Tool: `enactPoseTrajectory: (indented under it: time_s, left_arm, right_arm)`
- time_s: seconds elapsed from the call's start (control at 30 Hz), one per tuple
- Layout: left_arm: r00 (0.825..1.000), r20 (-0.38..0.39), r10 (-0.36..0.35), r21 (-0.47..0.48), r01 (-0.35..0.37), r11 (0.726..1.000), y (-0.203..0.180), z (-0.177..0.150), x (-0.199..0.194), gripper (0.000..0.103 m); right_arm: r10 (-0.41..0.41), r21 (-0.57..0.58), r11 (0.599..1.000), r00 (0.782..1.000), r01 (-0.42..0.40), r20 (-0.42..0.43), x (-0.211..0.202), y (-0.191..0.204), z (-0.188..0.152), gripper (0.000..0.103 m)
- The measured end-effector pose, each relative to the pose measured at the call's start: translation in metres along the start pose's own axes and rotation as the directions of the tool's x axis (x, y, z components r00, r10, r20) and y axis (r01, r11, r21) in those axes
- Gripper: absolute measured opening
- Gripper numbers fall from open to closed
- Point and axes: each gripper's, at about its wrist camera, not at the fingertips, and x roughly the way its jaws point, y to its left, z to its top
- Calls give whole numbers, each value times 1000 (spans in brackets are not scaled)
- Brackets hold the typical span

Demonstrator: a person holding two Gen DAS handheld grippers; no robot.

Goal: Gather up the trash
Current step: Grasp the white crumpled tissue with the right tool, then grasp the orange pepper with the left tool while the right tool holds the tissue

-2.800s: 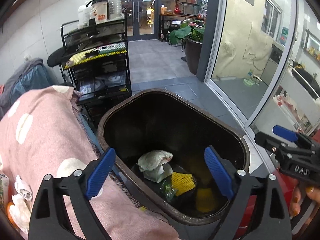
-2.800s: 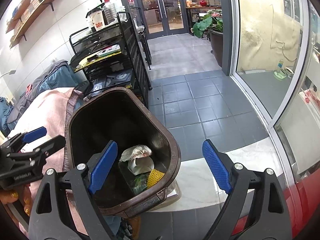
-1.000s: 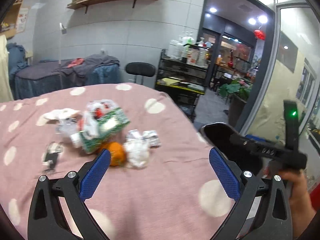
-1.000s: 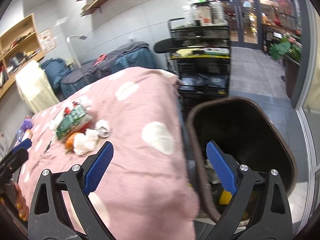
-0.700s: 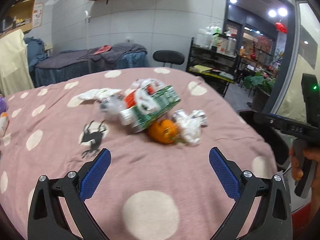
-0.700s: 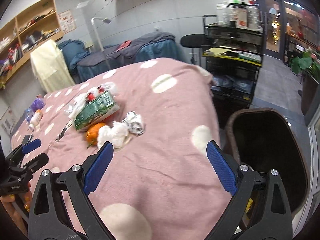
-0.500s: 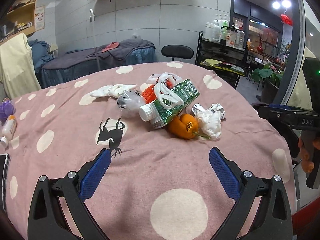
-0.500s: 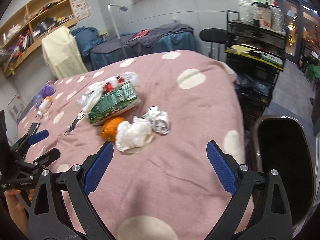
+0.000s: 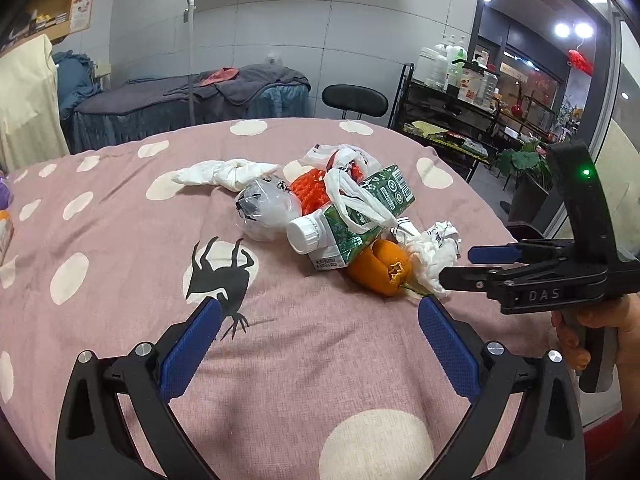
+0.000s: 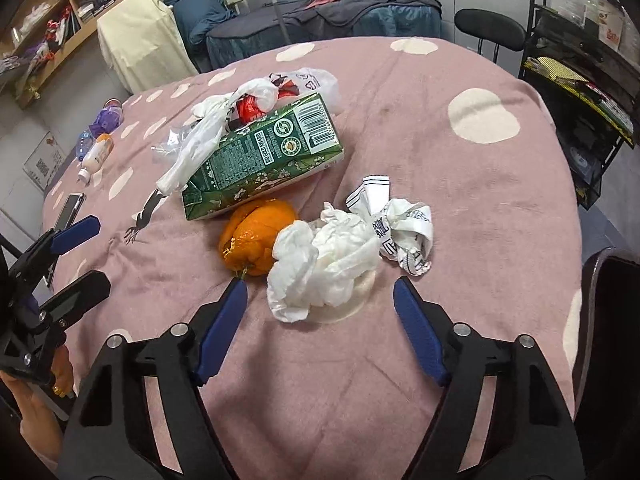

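Observation:
A heap of trash lies on the pink dotted tablecloth [image 9: 320, 360]: a green carton [image 9: 360, 216] [image 10: 264, 156], an orange pepper [image 9: 380, 266] [image 10: 256, 236], crumpled white tissue [image 10: 324, 264] [image 9: 434, 252], a printed paper wad [image 10: 404, 228], white plastic bags [image 9: 224, 172] [image 10: 200, 140] and red netting [image 9: 310, 194]. My left gripper [image 9: 316, 344] is open and empty, short of the heap; it also shows in the right wrist view [image 10: 80, 252]. My right gripper [image 10: 320, 320] is open and empty, its jaws just in front of the tissue; it also shows in the left wrist view [image 9: 476, 264].
The dark trash bin [image 10: 612, 320] stands off the table's right edge. Small bottles [image 10: 98, 148] and a phone [image 10: 68, 208] lie at the table's far left. A black wire shelf cart [image 9: 460, 120], a stool [image 9: 354, 98] and a covered bed [image 9: 188, 100] stand beyond the table.
Both grippers have swung from over the bin to the table and closed in on the trash heap. The right gripper now sits just in front of the tissue. Both stayed open.

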Motion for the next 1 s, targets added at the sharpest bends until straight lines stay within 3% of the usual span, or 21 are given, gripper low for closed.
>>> enactPoseTrajectory:
  time_s: [0.1,0.2,0.27,0.33,0.5,0.73,1.0]
  left_arm:
    - [1000,-4,-5,9,5,1000,-2,2,4,97]
    - [1000,-10,-26,7,26,1000,-5,3,7,97]
    - [999,-19,-43,5,43,999,-10,4,10,97]
    - [998,-25,-54,15,55,998,-16,6,13,97]
    - [996,-61,-60,60,64,996,-37,11,26,91]
    - [993,-95,-76,43,80,996,-53,19,46,84]
    - [980,-199,-30,-6,29,1000,-57,25,85,79]
  right_arm:
    - [-9,-11,1000,1000,9,-28,13,4,7,71]
    - [-6,-20,1000,999,5,-51,21,4,11,54]
    - [17,-6,1000,998,-17,-66,25,1,11,36]
    - [50,27,998,997,-49,-53,23,-4,10,30]
    - [71,66,995,997,-73,26,-3,-14,2,28]
    - [0,35,999,992,-5,123,-44,-17,-17,28]
    - [-4,72,997,987,-7,158,-73,-35,-43,28]
